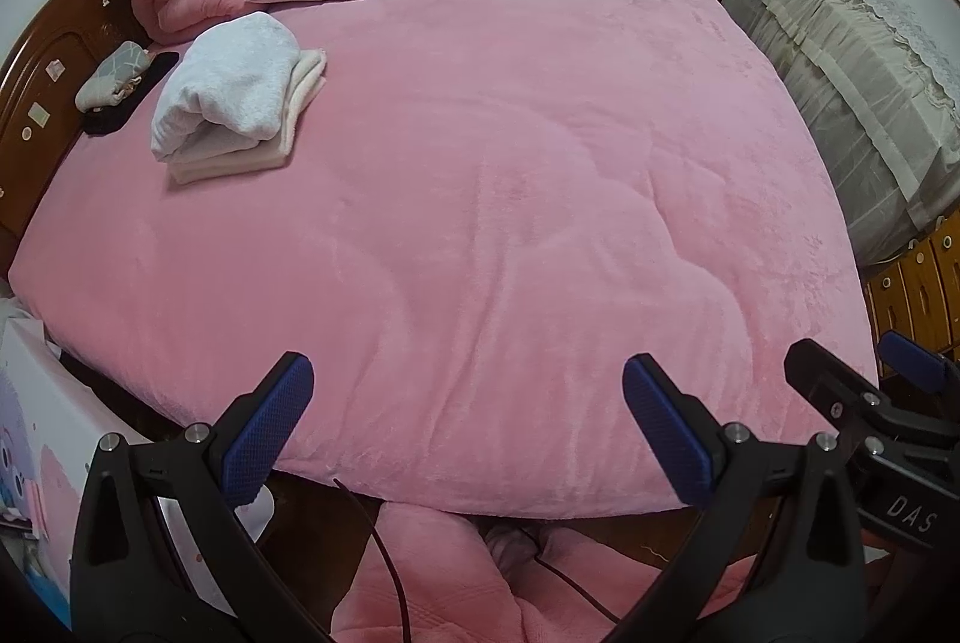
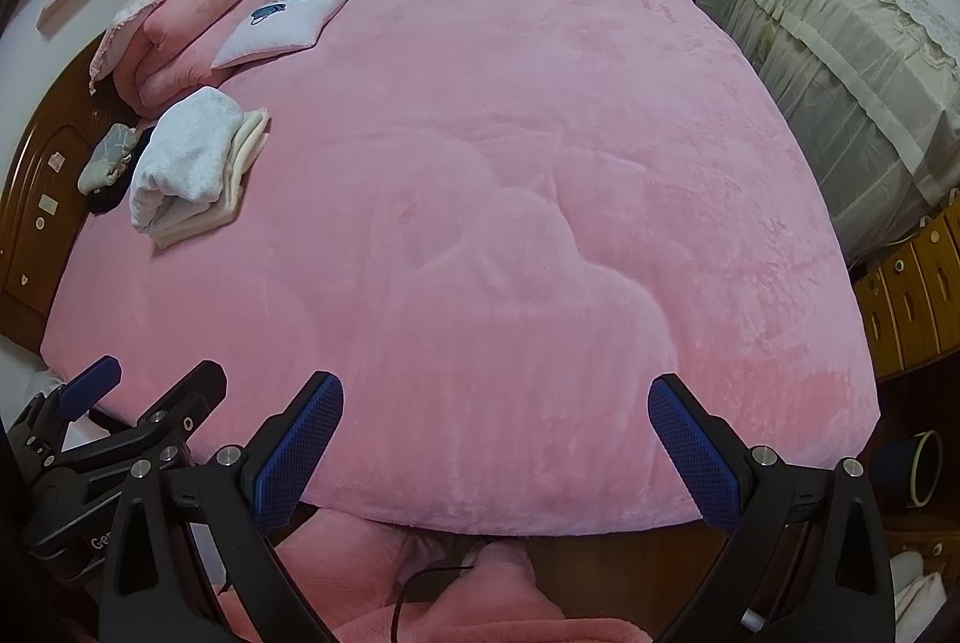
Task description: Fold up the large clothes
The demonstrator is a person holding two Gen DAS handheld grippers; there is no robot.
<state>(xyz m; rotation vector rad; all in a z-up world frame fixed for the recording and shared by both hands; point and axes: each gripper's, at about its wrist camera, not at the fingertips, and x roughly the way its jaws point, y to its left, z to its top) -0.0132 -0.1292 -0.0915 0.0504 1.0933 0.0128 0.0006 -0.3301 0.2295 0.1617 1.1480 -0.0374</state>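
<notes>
Your left tongs [image 1: 468, 427] and right tongs [image 2: 495, 448] both hang released and empty at the near edge of the bed [image 1: 510, 163], well apart from the folded white clothes [image 1: 231, 94] stacked far-left near the headboard [image 1: 42, 91].

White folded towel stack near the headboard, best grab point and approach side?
Judging by its pose: pinch the white towel stack at its layered open edges, the side facing the bed's middle. Come from there, low, jaws vertical. The rolled near end looks too bulky.
</notes>
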